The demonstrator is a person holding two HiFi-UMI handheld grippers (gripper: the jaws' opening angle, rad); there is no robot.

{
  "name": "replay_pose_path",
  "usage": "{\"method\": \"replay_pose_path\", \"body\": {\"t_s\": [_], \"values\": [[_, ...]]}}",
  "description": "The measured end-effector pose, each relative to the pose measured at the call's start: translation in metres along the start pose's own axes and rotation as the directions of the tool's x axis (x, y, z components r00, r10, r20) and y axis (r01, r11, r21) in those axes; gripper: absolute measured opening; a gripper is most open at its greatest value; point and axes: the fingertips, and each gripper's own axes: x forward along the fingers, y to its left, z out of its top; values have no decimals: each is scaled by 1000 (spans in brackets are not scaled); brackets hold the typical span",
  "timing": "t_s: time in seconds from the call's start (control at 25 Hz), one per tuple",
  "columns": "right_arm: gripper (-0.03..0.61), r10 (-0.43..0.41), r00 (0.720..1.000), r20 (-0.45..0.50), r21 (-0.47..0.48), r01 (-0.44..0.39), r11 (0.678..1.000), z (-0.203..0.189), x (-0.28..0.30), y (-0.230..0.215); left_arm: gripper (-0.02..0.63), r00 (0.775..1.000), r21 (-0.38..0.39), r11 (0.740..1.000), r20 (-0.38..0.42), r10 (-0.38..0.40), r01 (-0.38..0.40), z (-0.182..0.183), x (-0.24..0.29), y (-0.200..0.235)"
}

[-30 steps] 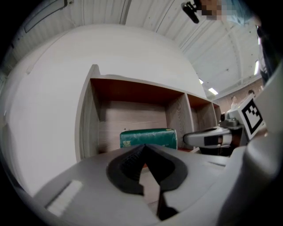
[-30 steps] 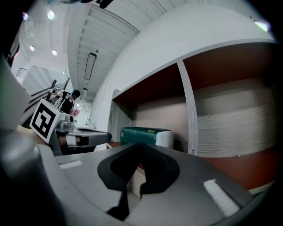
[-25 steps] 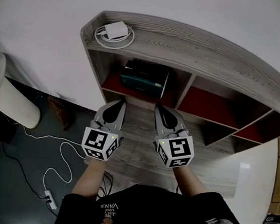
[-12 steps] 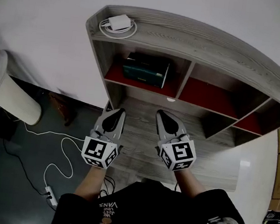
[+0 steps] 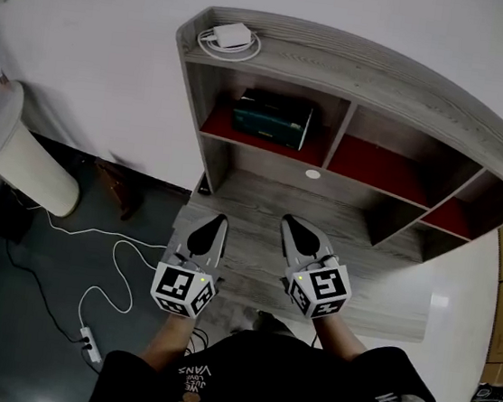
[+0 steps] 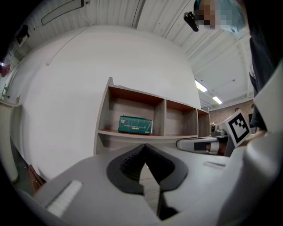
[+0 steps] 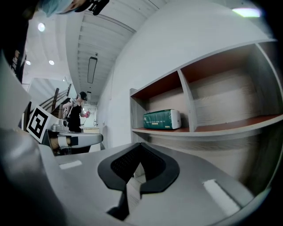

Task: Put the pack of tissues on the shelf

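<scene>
Room as I see it from above: plain white wall (image 5: 90, 30) behind a grey wood-grain shelf unit with red compartment floors (image 5: 402, 82); dark grey floor (image 5: 25, 268) at left, crossed by a thin white cable (image 5: 101, 239); strip lights (image 6: 201, 85) on the white panelled ceiling (image 6: 154, 17).

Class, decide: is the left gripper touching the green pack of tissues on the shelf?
Apart. The head view shows the left gripper well short of the pack of tissues, a wide gap between them.
</scene>
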Motion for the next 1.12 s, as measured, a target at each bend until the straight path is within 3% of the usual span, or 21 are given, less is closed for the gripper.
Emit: {"method": "replay_pose_path", "body": {"t_s": [0.32,0.52,1.12], "values": [[5,-1,996,-86,24,3,1000,-34,-24,21,52,999,-49,999,-46,19,-21,-29,-33,-14],[5,-16,996,-89,40,20,999,-43,-31,24,52,997,-66,998,-74,14,-19,-44,-47,-24],[5,4,983,-184,77,11,997,-79,-47,51,52,994,-94,995,-102,26,-35,-63,-77,-27]]}}
